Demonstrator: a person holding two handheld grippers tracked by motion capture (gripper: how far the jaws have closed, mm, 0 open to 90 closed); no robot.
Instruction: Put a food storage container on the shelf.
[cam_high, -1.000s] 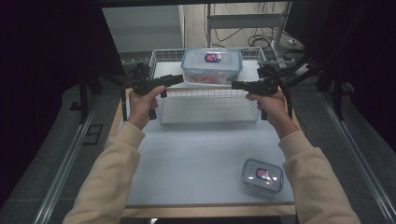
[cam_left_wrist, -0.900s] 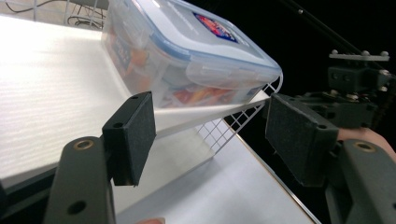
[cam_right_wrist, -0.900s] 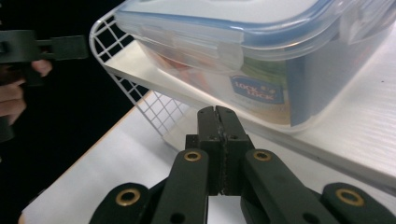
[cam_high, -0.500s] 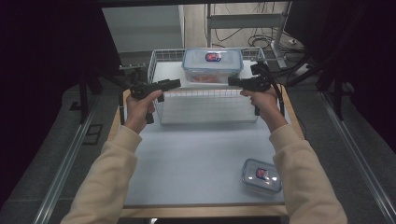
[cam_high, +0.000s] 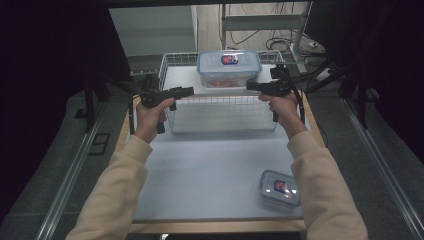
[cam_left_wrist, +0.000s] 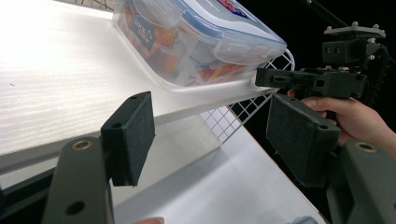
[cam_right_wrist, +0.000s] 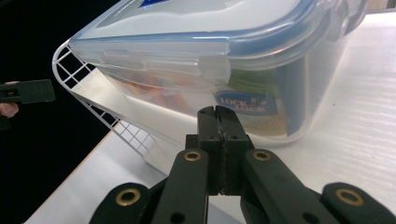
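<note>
A clear food container (cam_high: 229, 67) with a blue-rimmed lid stands on the white top of a wire rack (cam_high: 220, 107) at the far side of the table. My left gripper (cam_high: 182, 91) hovers to its left. In the left gripper view it (cam_left_wrist: 215, 135) is open, nothing between the pads, and the container (cam_left_wrist: 196, 37) lies ahead and above. My right gripper (cam_high: 250, 86) is shut and empty, its tip close to the container's right end. Seen in the right gripper view, that tip (cam_right_wrist: 218, 116) points at the container wall (cam_right_wrist: 210, 60), just short of it.
A smaller lidded container (cam_high: 280, 187) lies on the grey table (cam_high: 210, 170) near its front right corner. The rack's mesh corner (cam_right_wrist: 93, 102) juts beside the big container. Dark floor and cables surround the table.
My right hand has shifted slightly inward toward the container. The left hand has hardly moved. Both sets of jaws look the same.
</note>
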